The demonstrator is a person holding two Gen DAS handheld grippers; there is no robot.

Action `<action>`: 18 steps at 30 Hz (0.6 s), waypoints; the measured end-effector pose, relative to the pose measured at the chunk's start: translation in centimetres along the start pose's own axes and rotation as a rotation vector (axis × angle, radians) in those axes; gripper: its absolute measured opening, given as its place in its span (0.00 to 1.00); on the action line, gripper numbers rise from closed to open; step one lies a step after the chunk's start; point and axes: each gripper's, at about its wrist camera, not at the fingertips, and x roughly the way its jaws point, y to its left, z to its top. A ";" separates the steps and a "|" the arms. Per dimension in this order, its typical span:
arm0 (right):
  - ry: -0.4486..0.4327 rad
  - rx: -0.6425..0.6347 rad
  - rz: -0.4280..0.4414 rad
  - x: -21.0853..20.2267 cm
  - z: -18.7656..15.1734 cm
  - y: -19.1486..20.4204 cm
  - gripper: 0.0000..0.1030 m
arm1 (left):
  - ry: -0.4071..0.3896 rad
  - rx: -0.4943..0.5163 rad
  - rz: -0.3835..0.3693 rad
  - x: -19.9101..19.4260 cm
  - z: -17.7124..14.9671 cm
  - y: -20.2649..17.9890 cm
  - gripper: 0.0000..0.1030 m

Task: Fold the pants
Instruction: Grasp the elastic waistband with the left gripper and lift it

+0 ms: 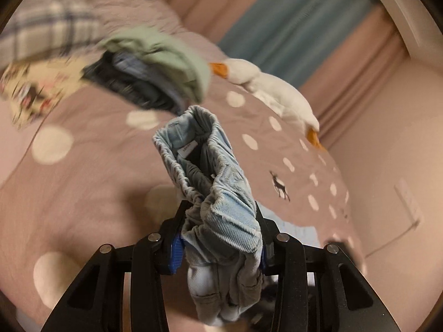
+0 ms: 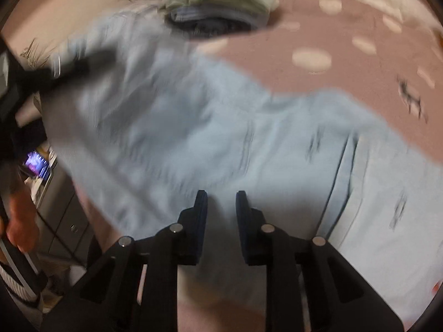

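Observation:
Light blue corduroy pants (image 1: 221,193) hang bunched from my left gripper (image 1: 221,221), which is shut on the elastic waistband and holds it above the bed. In the right wrist view the rest of the pants (image 2: 193,127) spreads blurred across the bed, rising toward the left gripper (image 2: 80,65) at the upper left. My right gripper (image 2: 221,215) points down at the near edge of the pants; its fingers (image 2: 200,221) stand narrowly apart with the blue fabric filling the gap between them.
Both views show a pink bed cover (image 1: 91,166) with white dots. A stack of folded clothes (image 1: 155,72) (image 2: 221,2), green on top, sits behind. Beside it lie a white goose plush (image 1: 265,88) and plaid fabric (image 1: 47,30). A hand (image 2: 19,227) and drawers (image 2: 63,207) are at the left.

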 end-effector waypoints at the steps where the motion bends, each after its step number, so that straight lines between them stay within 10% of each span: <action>1: 0.020 0.016 0.023 0.5 -0.8 -0.3 0.21 | 0.013 0.020 0.009 0.3 -0.3 -0.5 0.39; 5: -0.033 0.073 0.074 -1.4 -1.9 -1.2 0.22 | 0.055 0.125 0.035 1.9 -1.2 -3.9 0.39; 12: -0.246 0.376 0.118 -7.8 -4.5 -8.5 0.54 | 0.120 0.287 0.076 5.0 -3.0 -8.9 0.39; 18: -0.361 0.861 0.552 -7.3 -9.5 -16.4 0.62 | 0.224 0.384 0.100 8.4 -5.8 -11.3 0.43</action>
